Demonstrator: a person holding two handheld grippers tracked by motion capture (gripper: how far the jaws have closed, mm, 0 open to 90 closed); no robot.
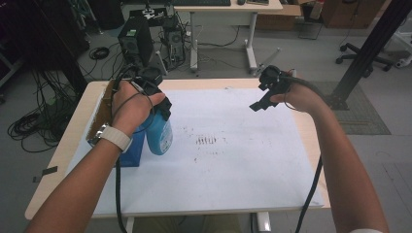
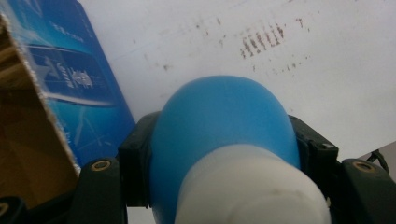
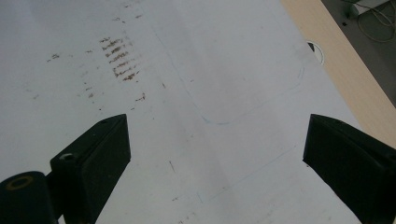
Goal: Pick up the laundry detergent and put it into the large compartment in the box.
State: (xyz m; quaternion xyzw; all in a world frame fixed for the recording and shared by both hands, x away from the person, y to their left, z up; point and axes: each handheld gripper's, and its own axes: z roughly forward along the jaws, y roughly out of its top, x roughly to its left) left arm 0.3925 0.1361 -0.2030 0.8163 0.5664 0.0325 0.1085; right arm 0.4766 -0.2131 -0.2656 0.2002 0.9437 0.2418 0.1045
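- Left claw (image 2: 219, 154) clamped on the shoulder of a blue bottle (image 2: 224, 135); one black jaw on each side, pads pressed in. White cap or collar nearest the lens.
- Left gripper view looks down the bottle's long axis: rounded blue end points away, toward the white sheet (image 2: 327, 93).
- High view: bottle (image 1: 159, 136) roughly upright, neck up in the left hand (image 1: 131, 109), base low over the sheet at the counter's (image 1: 311, 131) left side; touching or just clear, cannot tell.
- Blue box (image 2: 79, 79) just beside the bottle; the left gripper view gives its print and cardboard edge.
- Right claw (image 3: 215, 163) wide, nothing between jaws, above bare sheet.
- Brown smudges (image 3: 119, 58) mid-sheet.
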